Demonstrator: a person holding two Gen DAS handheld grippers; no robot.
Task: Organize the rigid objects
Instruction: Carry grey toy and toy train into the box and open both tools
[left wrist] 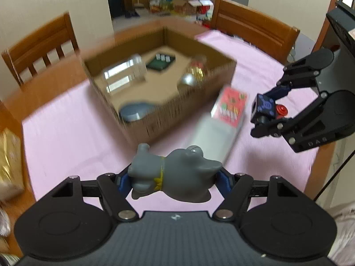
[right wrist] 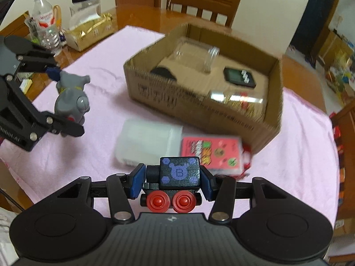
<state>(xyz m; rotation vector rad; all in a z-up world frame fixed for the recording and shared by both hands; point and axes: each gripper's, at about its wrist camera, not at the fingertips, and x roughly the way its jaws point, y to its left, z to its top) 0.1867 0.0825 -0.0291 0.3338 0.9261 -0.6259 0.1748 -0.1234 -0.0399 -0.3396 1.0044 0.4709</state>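
Note:
My left gripper (left wrist: 174, 180) is shut on a grey toy elephant (left wrist: 175, 173) and holds it above the pink cloth; the elephant also shows in the right wrist view (right wrist: 72, 98). My right gripper (right wrist: 173, 180) is shut on a black toy train block with red wheels (right wrist: 178, 175), which also shows in the left wrist view (left wrist: 267, 108). An open cardboard box (left wrist: 195, 102) (right wrist: 168, 95) stands ahead, holding a clear jar (left wrist: 124, 74), a dark green device (left wrist: 160, 63), a grey lid (left wrist: 135, 112) and a gold-filled jar (left wrist: 195, 71).
A red-and-white carton (right wrist: 210, 153) and a white plastic box (right wrist: 146, 141) lie on the pink cloth (right wrist: 88, 51) beside the cardboard box. Bottles (right wrist: 44, 15), a lidded jar and a gold packet stand at the table's far left. Wooden chairs (left wrist: 253, 26) ring the table.

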